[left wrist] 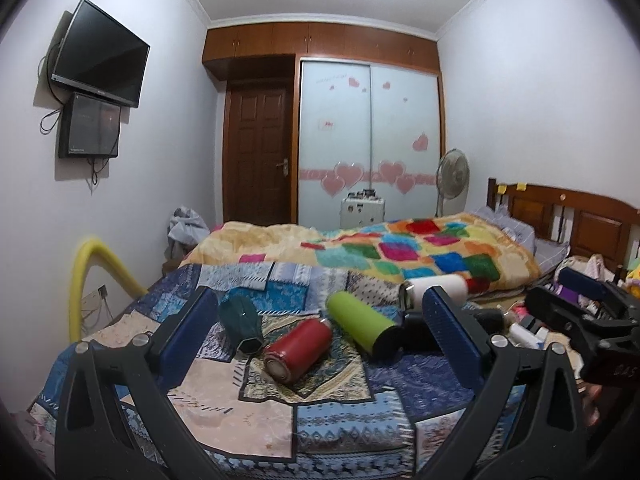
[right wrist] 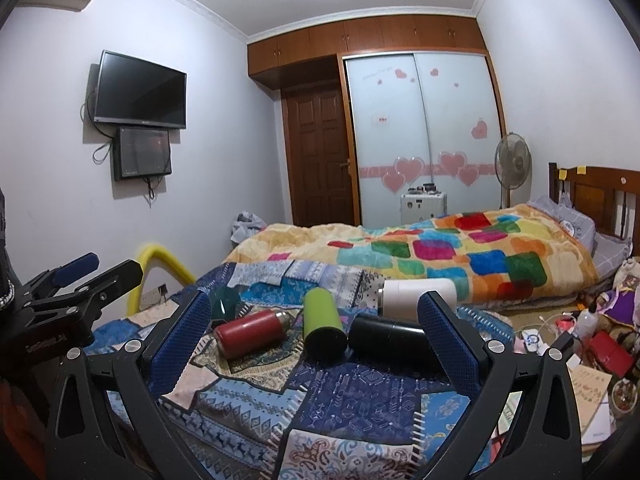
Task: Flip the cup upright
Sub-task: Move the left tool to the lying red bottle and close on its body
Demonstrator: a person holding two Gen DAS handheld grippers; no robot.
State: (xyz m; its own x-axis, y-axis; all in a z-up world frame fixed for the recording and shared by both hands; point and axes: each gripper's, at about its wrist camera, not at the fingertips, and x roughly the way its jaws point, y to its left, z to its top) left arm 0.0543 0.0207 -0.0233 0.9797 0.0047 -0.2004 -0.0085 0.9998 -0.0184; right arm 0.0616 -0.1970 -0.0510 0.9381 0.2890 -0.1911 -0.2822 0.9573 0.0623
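Note:
Several cups lie on their sides on the patchwork bedspread point(left wrist: 344, 424): a dark teal cup point(left wrist: 240, 322), a red one point(left wrist: 298, 350), a lime green one point(left wrist: 362, 320), a black one point(right wrist: 386, 334) and a white one point(left wrist: 436, 288). They also show in the right wrist view: teal cup point(right wrist: 226, 302), red cup point(right wrist: 250, 332), green cup point(right wrist: 322, 322), white cup point(right wrist: 416, 296). My left gripper point(left wrist: 320, 334) is open and empty, short of the cups. My right gripper point(right wrist: 314, 332) is open and empty, also short of them, to the right of the left one.
A colourful blanket point(left wrist: 400, 252) is heaped behind the cups. Clutter point(right wrist: 592, 344) lies on the right of the bed. A yellow tube point(left wrist: 86, 276) stands at the left edge by the wall. A wooden headboard point(left wrist: 580, 216) is at the far right.

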